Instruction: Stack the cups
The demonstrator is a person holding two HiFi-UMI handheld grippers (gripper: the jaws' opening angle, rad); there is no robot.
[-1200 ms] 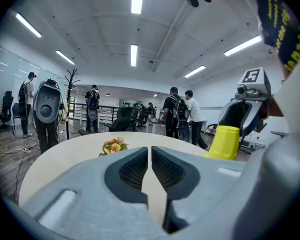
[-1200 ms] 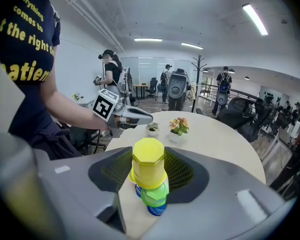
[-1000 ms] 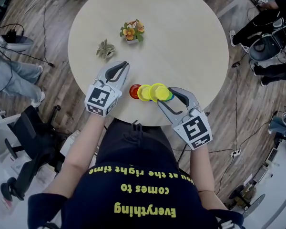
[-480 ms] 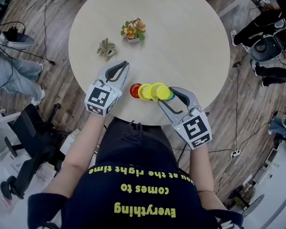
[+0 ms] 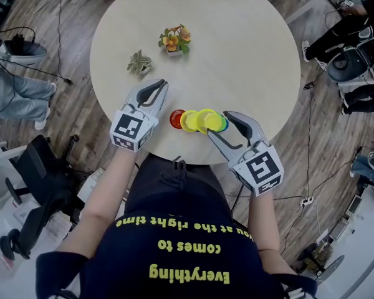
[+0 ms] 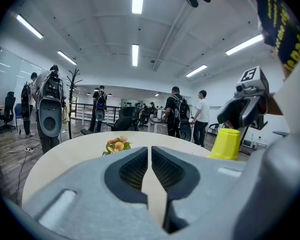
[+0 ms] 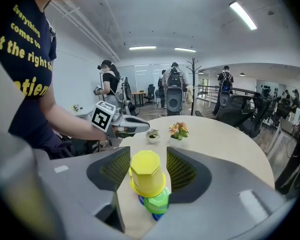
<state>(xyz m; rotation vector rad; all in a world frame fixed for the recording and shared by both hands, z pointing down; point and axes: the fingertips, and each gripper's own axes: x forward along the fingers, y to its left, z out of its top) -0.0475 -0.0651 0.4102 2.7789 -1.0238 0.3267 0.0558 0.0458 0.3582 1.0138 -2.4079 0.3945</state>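
Yellow plastic cup (image 7: 147,174), faceted, upturned: it sits on top of a green plastic cup (image 7: 158,200), which covers a blue plastic cup (image 7: 154,217). I log this stack at the near edge of the round pale wooden table (image 5: 243,55).

- Right gripper (image 5: 217,123): its fingers have just been opening. They stand apart on either side of the top cup, with a gap on each side.
- Left gripper (image 5: 163,83): its fingers are together with nothing between them. It rests low over the table.
- Second yellow plastic cup (image 5: 189,121) and red plastic cup (image 5: 177,118): in a row just beside the stack, between it and my left gripper.
- Small pot of orange flowers (image 5: 172,40) and small green succulent pot (image 5: 138,63): further on the table, well apart from the cups.
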